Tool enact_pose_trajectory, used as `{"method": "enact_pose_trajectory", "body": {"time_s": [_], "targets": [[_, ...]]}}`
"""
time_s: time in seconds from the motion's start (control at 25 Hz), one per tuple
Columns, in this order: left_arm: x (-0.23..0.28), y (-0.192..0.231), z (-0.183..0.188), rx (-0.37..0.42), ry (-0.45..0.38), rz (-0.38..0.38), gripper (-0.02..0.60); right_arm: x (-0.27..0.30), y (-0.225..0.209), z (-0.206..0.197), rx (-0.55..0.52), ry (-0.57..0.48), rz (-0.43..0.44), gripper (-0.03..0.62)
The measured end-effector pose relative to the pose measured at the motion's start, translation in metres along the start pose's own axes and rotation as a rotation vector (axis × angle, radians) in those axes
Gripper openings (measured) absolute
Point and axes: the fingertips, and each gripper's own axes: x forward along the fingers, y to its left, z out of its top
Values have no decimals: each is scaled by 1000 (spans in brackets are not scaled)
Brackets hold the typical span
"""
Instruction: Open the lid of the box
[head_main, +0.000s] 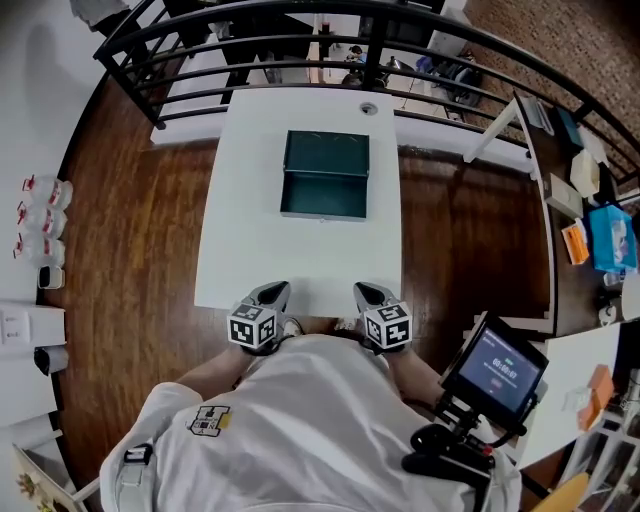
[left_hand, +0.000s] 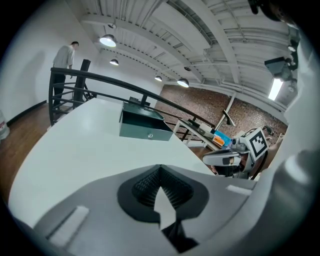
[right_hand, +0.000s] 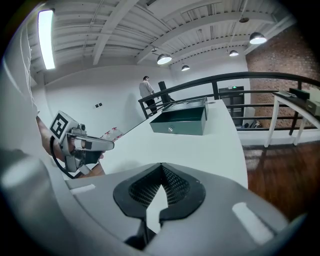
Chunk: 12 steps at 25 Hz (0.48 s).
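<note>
A dark green box (head_main: 323, 196) stands in the middle of the white table (head_main: 250, 250), its lid (head_main: 327, 153) swung open toward the far side and its inside bare. Both gripper views show the box (left_hand: 145, 126) (right_hand: 182, 121) well ahead, with a small round lock on its front wall. My left gripper (head_main: 275, 292) (left_hand: 160, 167) and right gripper (head_main: 368, 293) (right_hand: 161, 165) rest side by side at the table's near edge, far from the box. Each is shut with nothing between its pads. The right gripper (left_hand: 227, 160) shows in the left gripper view, and the left gripper (right_hand: 87, 145) in the right one.
A black railing (head_main: 300, 30) curves behind the table. A small screen on a stand (head_main: 495, 372) sits at my right. A side desk with blue and orange items (head_main: 600, 235) is far right, and bottles (head_main: 40, 215) stand at the left. A person (right_hand: 147, 92) stands far off by the railing.
</note>
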Motion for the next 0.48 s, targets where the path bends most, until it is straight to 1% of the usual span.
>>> {"method": "enact_pose_trajectory", "body": {"time_s": [0.48], "targets": [[-1, -1, 0, -4, -5, 9, 0, -3, -3, -1, 6, -4, -6, 0]]}}
